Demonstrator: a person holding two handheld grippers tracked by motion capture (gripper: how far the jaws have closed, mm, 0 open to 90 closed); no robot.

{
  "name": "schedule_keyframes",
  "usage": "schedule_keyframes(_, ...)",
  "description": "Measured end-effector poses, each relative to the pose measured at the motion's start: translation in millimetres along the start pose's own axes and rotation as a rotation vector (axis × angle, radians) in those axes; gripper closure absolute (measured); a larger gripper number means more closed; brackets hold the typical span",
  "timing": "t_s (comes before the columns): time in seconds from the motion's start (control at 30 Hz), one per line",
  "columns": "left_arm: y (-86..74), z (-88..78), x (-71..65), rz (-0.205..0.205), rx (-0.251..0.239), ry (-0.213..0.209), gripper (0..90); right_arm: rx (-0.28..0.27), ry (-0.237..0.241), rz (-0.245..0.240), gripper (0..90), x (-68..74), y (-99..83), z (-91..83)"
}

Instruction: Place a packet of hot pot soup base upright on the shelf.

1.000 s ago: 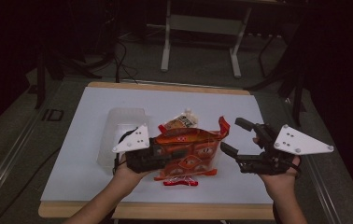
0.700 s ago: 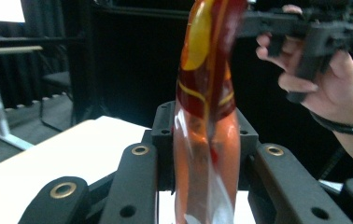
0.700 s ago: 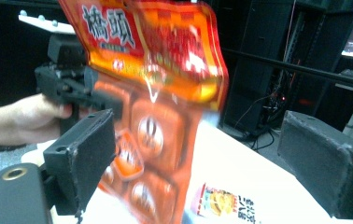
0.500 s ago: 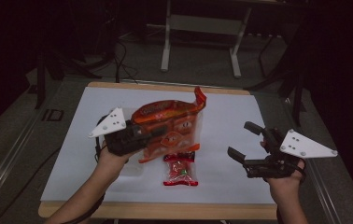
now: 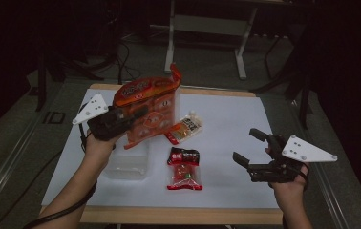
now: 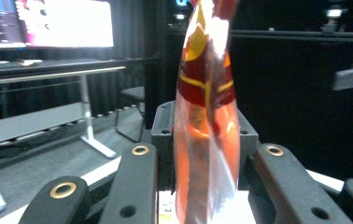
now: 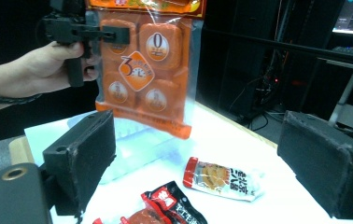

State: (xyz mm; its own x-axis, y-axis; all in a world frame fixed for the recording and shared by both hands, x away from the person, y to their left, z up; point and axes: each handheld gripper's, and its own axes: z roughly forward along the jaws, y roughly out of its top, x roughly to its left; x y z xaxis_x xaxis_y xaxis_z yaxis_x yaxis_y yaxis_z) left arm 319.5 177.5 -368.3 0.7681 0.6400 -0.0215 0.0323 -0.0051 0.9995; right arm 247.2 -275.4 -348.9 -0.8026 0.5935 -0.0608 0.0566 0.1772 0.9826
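Note:
My left gripper (image 5: pixel 138 114) is shut on the side of a big orange snack bag (image 5: pixel 152 107) and holds it upright in the air above the left half of the table. In the left gripper view the bag (image 6: pixel 207 140) stands clamped between the jaws of that gripper (image 6: pixel 205 158). The right gripper view shows the bag (image 7: pixel 146 70) hanging from the left gripper (image 7: pixel 95 35). My right gripper (image 5: pixel 245 144) hovers low at the right; its jaws have just been opening and stand wide, with nothing between them (image 7: pixel 205 154).
A clear plastic container (image 5: pixel 128 160) sits under the raised bag. A red packet (image 5: pixel 184 167) and a pale orange-and-white packet (image 5: pixel 184 129) lie mid-table on the white tabletop (image 5: pixel 226 119). Beyond the table's far edge stands a desk frame (image 5: pixel 207 28).
The left gripper has carried the orange bag up and leftward, away from the table's middle, uncovering the two packets. The right gripper has drifted slightly right and down.

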Motion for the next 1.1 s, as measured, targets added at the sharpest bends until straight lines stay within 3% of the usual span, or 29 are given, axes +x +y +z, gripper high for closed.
schedule_keyframes(0.23, -13.7, -4.0, 24.9, -0.006, -0.042, 0.069, 71.5, 0.020, 0.005, -0.010, 12.6, 0.2, -4.5, 0.1)
schedule_keyframes(0.3, -21.3, -6.7, 33.8, -0.031, -0.045, 0.092, 71.5, 0.015, 0.022, -0.009, 12.6, 0.7, -6.6, -0.1)
schedule_keyframes(0.8, -51.0, -23.2, 55.9, -0.049, -0.013, 0.206, 71.5, 0.037, 0.022, -0.003, 12.6, -0.3, -11.1, 2.2)
schedule_keyframes(0.97, -58.7, -23.8, 60.3, -0.069, -0.009, 0.224, 71.5, 0.035, 0.020, 0.003, 12.6, -1.4, -11.5, 1.9)
schedule_keyframes(1.1, -66.5, -19.7, 64.5, -0.076, 0.023, 0.258, 71.5, 0.044, 0.027, 0.008, 12.6, -1.5, -13.4, 3.2)
